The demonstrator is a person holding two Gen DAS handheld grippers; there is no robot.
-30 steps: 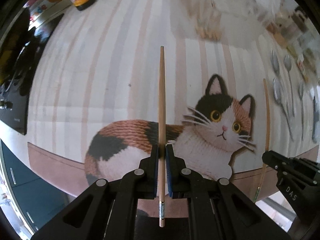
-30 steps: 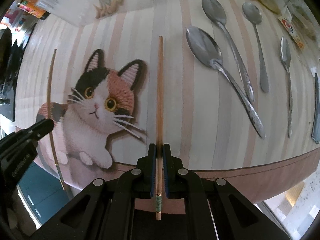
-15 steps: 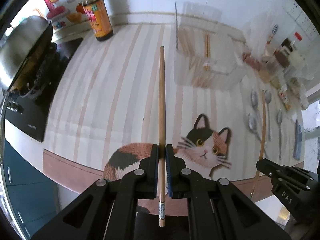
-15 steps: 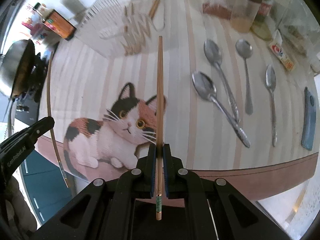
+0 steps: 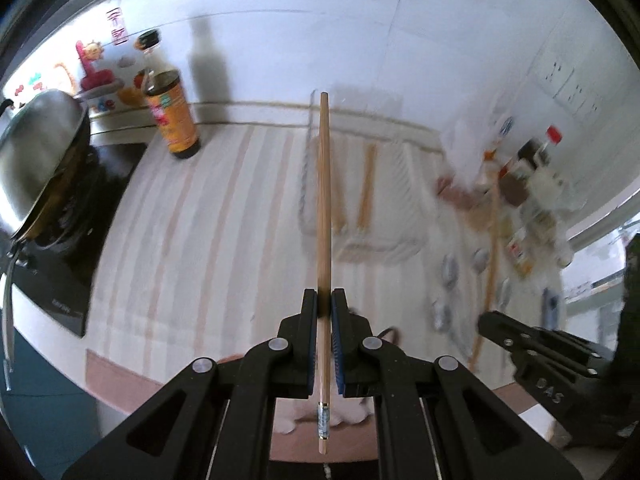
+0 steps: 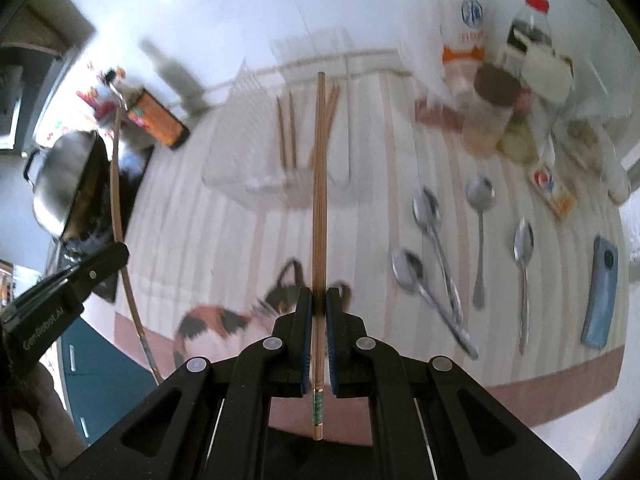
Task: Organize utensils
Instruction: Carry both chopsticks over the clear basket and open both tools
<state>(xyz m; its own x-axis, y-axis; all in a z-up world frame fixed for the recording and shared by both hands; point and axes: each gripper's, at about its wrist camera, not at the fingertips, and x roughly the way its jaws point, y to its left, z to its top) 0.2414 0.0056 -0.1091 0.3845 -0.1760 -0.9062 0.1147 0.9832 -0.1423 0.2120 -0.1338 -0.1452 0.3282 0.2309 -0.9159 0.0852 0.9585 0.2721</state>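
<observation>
My left gripper [image 5: 324,304] is shut on a wooden chopstick [image 5: 323,200] that points forward, high above the striped cat mat [image 5: 192,240]. My right gripper [image 6: 318,304] is shut on a second chopstick [image 6: 319,184], held the same way. A clear plastic organizer tray [image 6: 260,152] stands at the far side of the mat with several chopsticks [image 6: 288,136] in it; it also shows in the left wrist view [image 5: 360,208]. Several metal spoons [image 6: 432,248] lie on the mat to the right. Each gripper shows at the edge of the other's view.
A sauce bottle [image 5: 172,120] stands at the far left by a wok [image 5: 36,152] on a black stove. Jars and bottles [image 6: 488,112] crowd the far right. A blue phone [image 6: 600,300] lies right of the spoons. The mat's front edge runs along the counter edge.
Both grippers have risen and pulled back from the mat, each still holding its chopstick. The tray, bottles and wall have come into view; the cat picture has dropped low.
</observation>
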